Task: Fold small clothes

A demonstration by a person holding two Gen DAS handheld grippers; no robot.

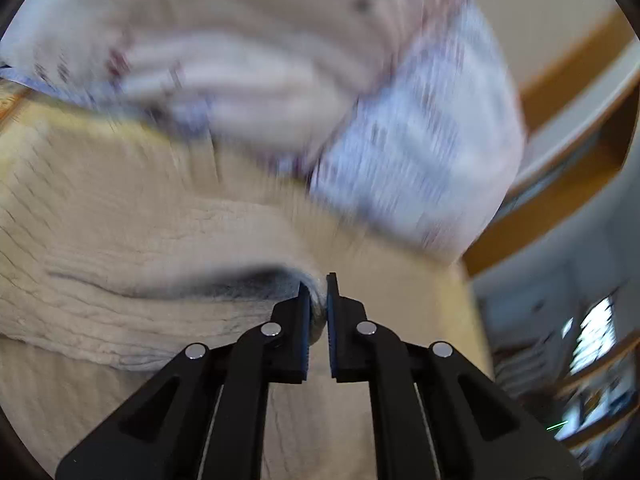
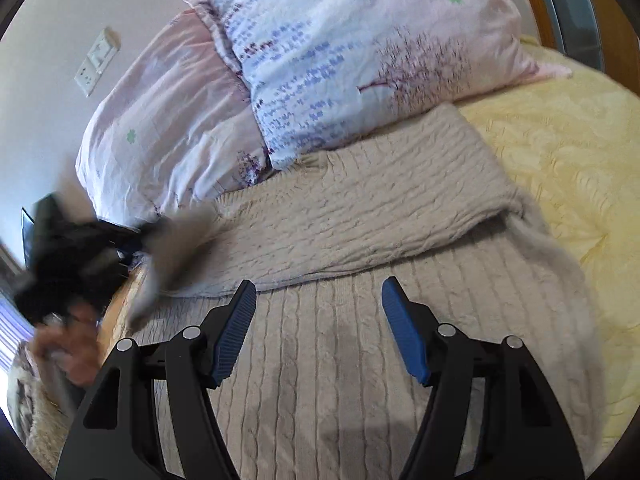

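One sweater, two pillows, left tool pinching sweater, right tool spread

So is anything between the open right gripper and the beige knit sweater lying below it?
Nothing visible. The right gripper hangs open over bare knit sweater; the pillow lies beyond it. The left gripper, off to the left, is shut on a fold of the sweater.

Bright daylight, heavy motion blur, fisheye-warped edges, soft shadows
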